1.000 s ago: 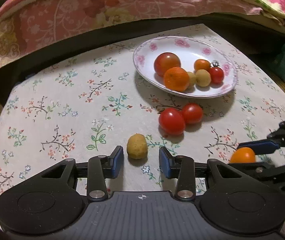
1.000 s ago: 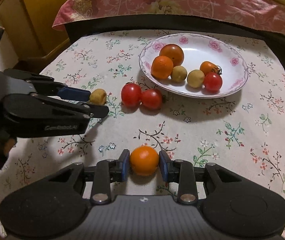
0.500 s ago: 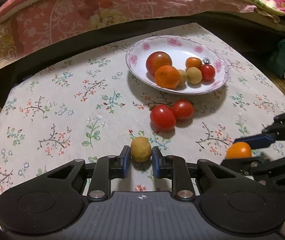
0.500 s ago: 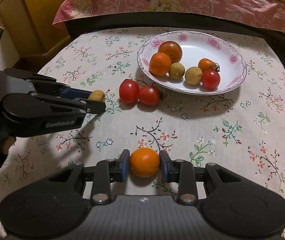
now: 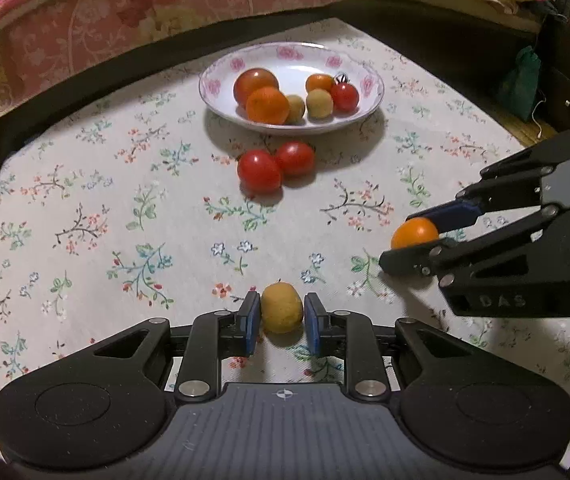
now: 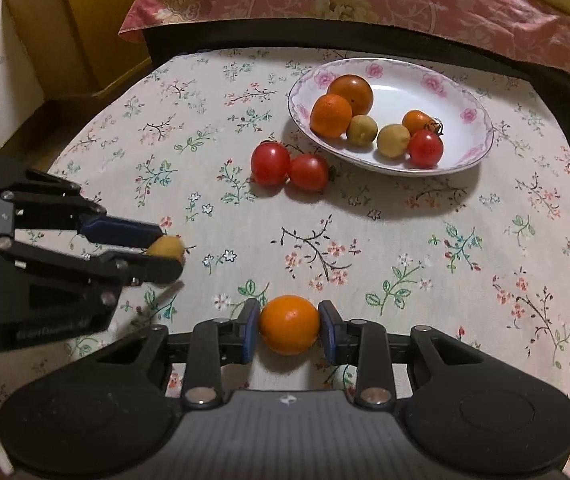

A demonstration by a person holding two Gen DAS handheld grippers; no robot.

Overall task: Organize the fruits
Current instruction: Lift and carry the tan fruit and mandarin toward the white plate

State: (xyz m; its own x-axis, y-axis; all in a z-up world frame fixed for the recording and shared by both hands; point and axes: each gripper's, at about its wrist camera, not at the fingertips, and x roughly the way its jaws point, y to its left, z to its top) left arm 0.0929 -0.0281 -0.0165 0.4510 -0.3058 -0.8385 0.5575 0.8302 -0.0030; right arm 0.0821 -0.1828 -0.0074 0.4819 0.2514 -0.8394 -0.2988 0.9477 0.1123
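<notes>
Both grippers clamped, left gripper [image 5: 281, 317] on yellow fruit [image 5: 281, 308], right gripper [image 6: 288, 332] on orange [image 6: 289, 329]; best carried level to plate [image 5: 373, 98].

Light: we see warm, dim indoor light on the floral tablecloth [image 5: 125, 208], brightest at centre.
Source: overhead, judging by the shadows.
Shadows: soft-edged; the plate [image 5: 369, 100] casts one toward 6 o'clock, as do the two red tomatoes [image 5: 273, 166].
Glare: small highlights on the tomatoes and on the orange fruit [image 6: 289, 330]; the plate's white shows no blown-out patch.
Blur: the pink quilt [image 5: 125, 12] is smeared at 11 o'clock in the left wrist view; the cloth's print is sharp at centre.
Distortion: strong fisheye bend; we lose the corners to black vignette.
Colour: a yellowish cast.
</notes>
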